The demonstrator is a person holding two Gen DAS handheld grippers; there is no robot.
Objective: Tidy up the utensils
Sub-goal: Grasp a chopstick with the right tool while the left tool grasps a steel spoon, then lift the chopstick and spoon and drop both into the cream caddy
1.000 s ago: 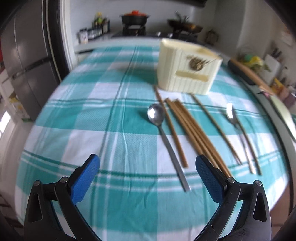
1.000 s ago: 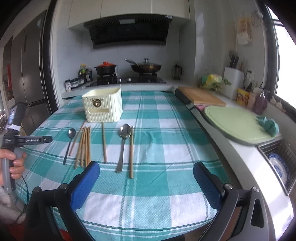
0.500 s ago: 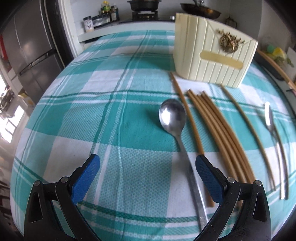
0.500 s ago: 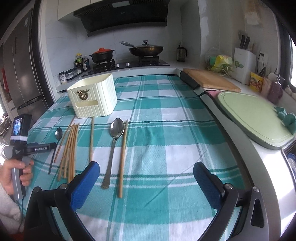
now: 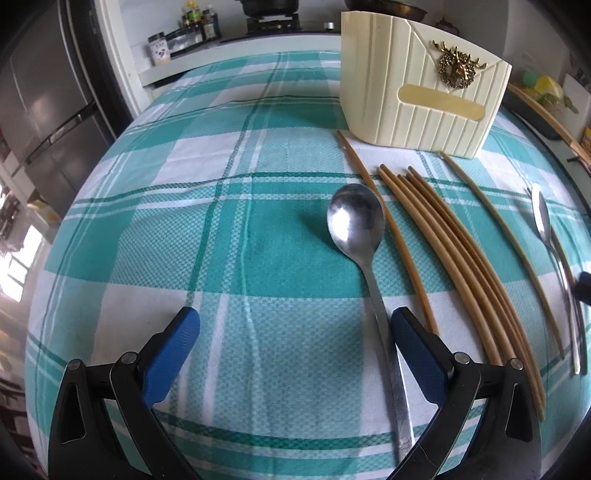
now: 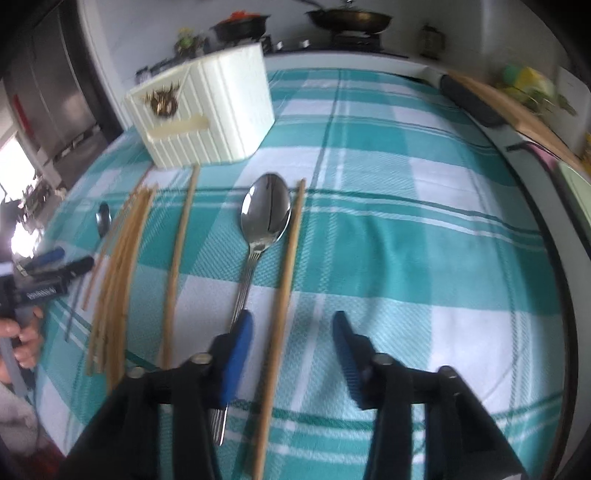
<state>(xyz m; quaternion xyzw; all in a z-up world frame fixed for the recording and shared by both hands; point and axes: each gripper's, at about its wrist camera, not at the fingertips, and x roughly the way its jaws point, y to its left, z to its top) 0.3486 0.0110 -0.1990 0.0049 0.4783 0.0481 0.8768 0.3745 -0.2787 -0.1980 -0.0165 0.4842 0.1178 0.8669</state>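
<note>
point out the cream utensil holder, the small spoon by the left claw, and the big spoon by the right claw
cream utensil holder [image 5: 417, 99], left wrist view, on its ribbed front wall.
small spoon [image 5: 355, 219], left wrist view, on its bowl.
big spoon [image 6: 265, 212], right wrist view, on its bowl.

Teal-and-white checked cloth [image 5: 229, 236] covers the worktop ahead of the tool. Beyond its far edge: stove with a dark pot [image 6: 240, 26] and a wok [image 6: 347, 16]; spice jars [image 5: 184, 26] at far left. Steel refrigerator [image 5: 44, 107] far left; wooden cutting board [image 6: 517, 110] far right.
</note>
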